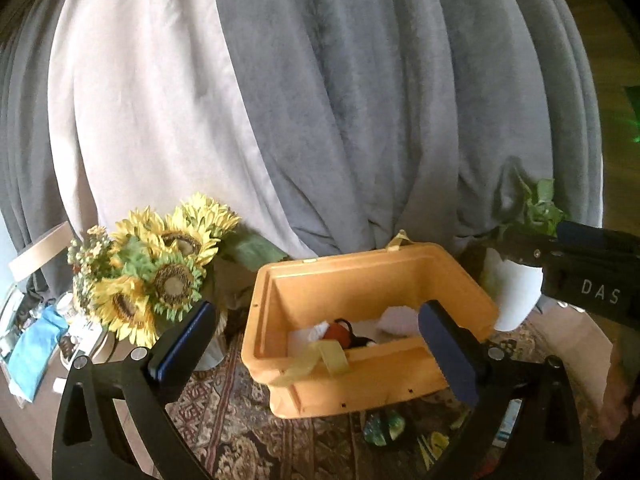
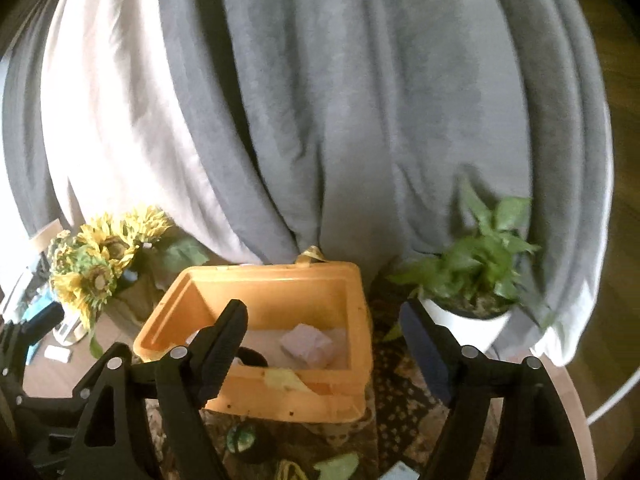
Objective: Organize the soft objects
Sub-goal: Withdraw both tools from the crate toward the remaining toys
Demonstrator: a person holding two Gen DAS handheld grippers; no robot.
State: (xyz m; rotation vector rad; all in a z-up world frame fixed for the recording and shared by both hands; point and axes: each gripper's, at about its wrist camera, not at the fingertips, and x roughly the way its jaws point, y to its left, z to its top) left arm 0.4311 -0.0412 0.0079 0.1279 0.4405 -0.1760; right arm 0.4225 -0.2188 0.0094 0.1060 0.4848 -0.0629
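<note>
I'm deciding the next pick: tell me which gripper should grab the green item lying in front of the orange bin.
Left, probably. The green item lies between the open left gripper fingers, just below the orange bin; for the right gripper it sits off-centre.

**Two wrist cams, pretty much the same scene**

Both fisheyes look forward and a bit down along their own fingers, toward the grey curtain [image 1: 360, 100] at the back. The left wrist view sits close over the yellow bin [image 1: 360, 280], which fills its lower middle, sunflowers [image 1: 160, 264] to its left. The right wrist view stands just to the right, so the bin [image 2: 280, 284] slides left and the potted plant [image 2: 476, 264] shows fully. Shared: bin, curtain, sunflowers, plant, patterned rug [image 1: 240, 420]. Each cam catches the other gripper at its frame edge.
</note>
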